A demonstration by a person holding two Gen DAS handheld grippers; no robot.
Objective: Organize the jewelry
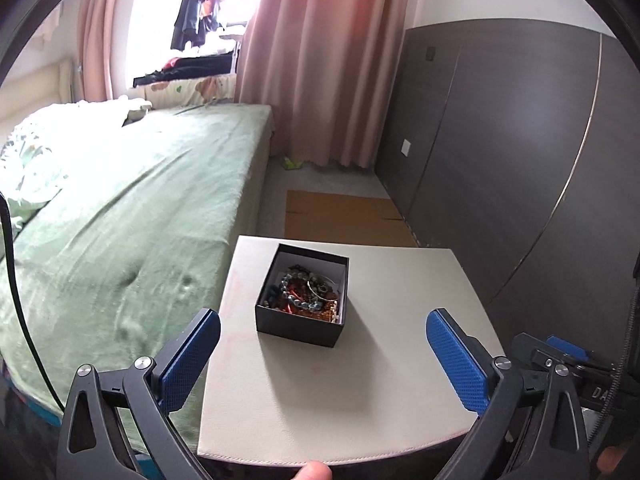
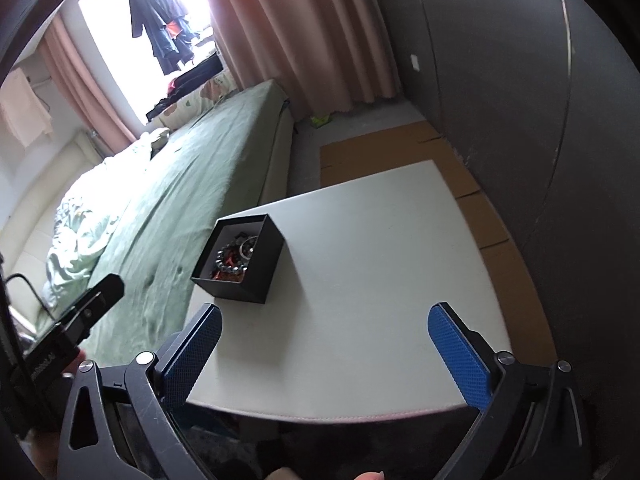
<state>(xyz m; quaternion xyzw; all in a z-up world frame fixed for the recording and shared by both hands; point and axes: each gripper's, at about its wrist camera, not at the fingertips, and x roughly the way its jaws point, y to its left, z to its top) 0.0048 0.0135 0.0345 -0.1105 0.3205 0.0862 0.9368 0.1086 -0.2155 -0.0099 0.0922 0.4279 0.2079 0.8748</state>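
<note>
Sitting near the table's [image 1: 400,400] bed-side edge, the jewelry box [image 1: 302,295] seemingly clear of both released jaws.

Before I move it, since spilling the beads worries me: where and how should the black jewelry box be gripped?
Probably across the two long outer walls of the black box, coming from above and the near side. It sits upright and lidless on the table, its walls flat and parallel, and the open left gripper already faces it.

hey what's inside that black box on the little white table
The black box holds a tangled heap of jewelry: beaded bracelets in grey, red and brown, plus a thin metal bangle. Whatever lies beneath the heap is covered, and the near wall hides part of the floor.
</note>
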